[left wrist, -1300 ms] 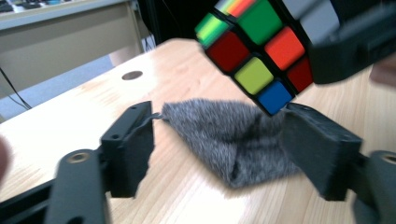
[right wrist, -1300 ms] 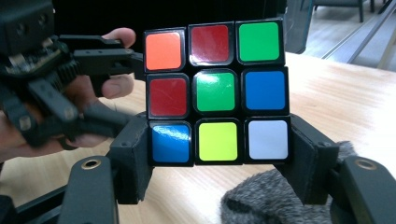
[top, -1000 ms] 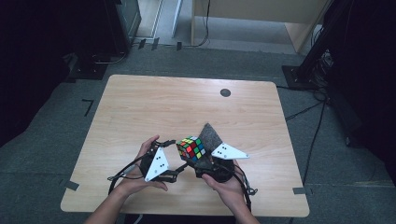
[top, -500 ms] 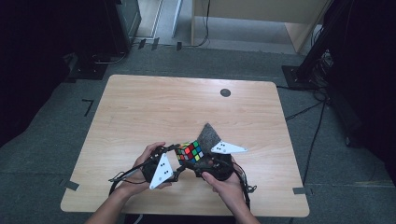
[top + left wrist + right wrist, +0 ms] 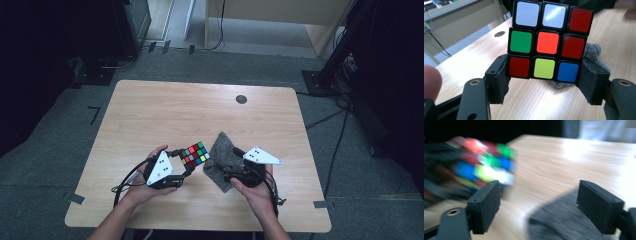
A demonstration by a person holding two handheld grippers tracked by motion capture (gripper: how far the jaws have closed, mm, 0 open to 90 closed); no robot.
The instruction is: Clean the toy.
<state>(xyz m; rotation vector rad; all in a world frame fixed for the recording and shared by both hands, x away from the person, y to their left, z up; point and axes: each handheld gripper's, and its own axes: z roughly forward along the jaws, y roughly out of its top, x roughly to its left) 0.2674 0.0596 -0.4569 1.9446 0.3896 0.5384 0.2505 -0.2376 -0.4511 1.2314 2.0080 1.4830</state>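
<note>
**Cube clamped at left, grey cloth at right**

Left gripper (image 5: 544, 75) clamped on the colour cube (image 5: 549, 40), lifted above the table (image 5: 150, 115). Right gripper (image 5: 539, 205) jaws wide, just opened further, nothing pressed between; grey cloth (image 5: 559, 225) lying beneath, beside the cube.

No words, brand names, numbers or signs can be read anywhere. The puzzle cube (image 5: 548, 42) bears plain coloured squares with no print on them. The grey plate on each hand-held gripper carries a few small dark dots, not letters. The counter (image 5: 165, 115) has a bare wood grain and one dark round mark, without writing.
</note>
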